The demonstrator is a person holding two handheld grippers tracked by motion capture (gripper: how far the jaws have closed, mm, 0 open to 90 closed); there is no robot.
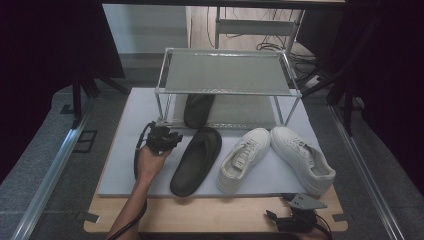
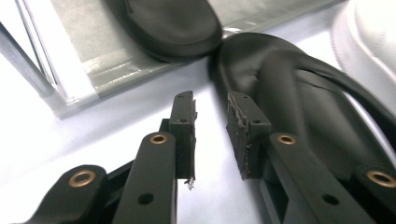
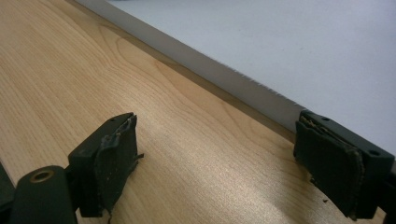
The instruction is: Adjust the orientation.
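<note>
Both claws gape empty: left claw (image 1: 172, 137) beside black slipper (image 1: 197, 160), right claw (image 1: 274, 216) over table (image 1: 210, 212).

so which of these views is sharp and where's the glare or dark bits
High view: dim, dark at both sides, the white sneakers soft. Left gripper view: jaws sharp, the black slipper glossy, the sneaker toe washed out at the right edge. Right gripper view: wood grain crisp, evenly lit.

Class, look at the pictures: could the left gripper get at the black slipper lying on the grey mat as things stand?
Probably yes: the left gripper sits beside the black slipper, jaws apart with nothing between them or in between.
</note>
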